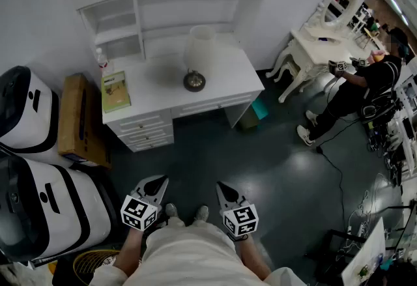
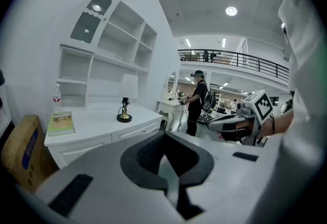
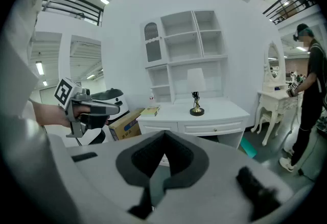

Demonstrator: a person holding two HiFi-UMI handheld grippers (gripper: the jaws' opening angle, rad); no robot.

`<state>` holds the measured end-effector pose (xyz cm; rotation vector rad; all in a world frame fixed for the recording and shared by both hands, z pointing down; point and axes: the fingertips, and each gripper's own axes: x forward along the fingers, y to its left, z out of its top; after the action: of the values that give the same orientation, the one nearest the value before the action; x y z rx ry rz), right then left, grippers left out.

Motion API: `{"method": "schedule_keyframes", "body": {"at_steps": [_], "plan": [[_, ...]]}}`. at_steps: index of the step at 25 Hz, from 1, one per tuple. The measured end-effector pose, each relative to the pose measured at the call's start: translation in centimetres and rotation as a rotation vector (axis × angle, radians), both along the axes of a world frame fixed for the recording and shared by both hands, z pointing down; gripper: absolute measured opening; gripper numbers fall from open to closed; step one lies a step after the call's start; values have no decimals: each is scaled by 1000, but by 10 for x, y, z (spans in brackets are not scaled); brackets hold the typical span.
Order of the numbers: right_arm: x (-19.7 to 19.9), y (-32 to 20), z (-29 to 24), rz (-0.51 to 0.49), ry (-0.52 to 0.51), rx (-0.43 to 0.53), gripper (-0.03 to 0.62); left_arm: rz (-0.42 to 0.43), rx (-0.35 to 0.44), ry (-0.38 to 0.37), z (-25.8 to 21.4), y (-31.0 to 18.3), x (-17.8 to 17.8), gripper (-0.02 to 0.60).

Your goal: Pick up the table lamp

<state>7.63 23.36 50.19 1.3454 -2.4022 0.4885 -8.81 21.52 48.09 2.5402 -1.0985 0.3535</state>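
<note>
Left gripper (image 1: pixel 158 182) is held low at the wearer's waist over the dark floor (image 1: pixel 260 167), its two jaws brought together with nothing between them, as its own view shows. Just to its right the right gripper (image 1: pixel 222 186) sits the same way, jaws closed and empty, both tilted a little downward toward the furniture ahead. At the far left of the head view stand two white-and-black machines (image 1: pixel 29 112), one nearer than the other, and beside them a brown cardboard box (image 1: pixel 79 118) leans against the end of a white desk (image 1: pixel 225 86). On the left part of the desk top a small clear bottle (image 1: pixel 101 60) stands upright near the back, with a greenish book (image 1: pixel 116 91) lying flat just in front of it. A white shelf unit (image 1: pixel 172 4) rises from the back of the desk, its compartments open. The table lamp (image 1: pixel 199 50) stands upright on the desk top, right of the book and roughly at the middle, its pale shade above a dark round base; it touches nothing but the desk and is well apart from both grippers. Farther right a white dressing table (image 1: pixel 313 43) with an oval mirror (image 1: pixel 340 3) stands against the wall, and a person (image 1: pixel 365 89) in dark clothes stands beside it holding another pair of grippers.
</note>
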Motion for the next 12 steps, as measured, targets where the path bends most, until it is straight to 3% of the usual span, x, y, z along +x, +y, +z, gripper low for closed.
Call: {"method": "schedule_keyframes", "body": {"at_steps": [8,12], "plan": [[-24,-9,3,20,-11,-5,12,34,-15,-16,11,-5,-16,8],[-28,-14,0,85,-62,4,12,57,-29,-17,16,-5,-21,8]]}}
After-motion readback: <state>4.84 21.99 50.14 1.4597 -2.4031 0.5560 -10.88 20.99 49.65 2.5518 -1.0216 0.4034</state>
